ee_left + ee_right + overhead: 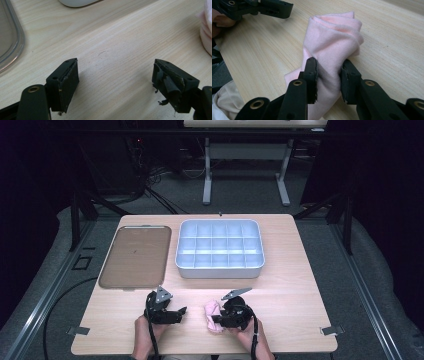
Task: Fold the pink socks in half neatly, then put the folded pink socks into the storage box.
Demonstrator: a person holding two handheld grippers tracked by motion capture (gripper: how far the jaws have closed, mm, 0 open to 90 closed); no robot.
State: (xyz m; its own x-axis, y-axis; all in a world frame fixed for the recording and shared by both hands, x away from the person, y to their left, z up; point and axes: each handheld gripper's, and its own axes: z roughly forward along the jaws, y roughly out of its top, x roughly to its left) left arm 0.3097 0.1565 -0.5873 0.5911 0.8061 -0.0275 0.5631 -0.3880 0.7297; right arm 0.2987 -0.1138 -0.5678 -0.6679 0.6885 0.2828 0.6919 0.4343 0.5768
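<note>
A: While the right claw [328, 75] clamps the rolled pink cloth [334, 37] at its waist, which step is this?

B: A hold, I judge. The left claw [115, 85] stands released, nothing between its jaws but bare counter [112, 42].

A: Where's the cloth?

B: At six o'clock on the counter, near the front edge. The next move likely carries it to the white divided bin [219, 249] at twelve; the path looks free. A brown tray [136, 256] lies at ten.
</note>
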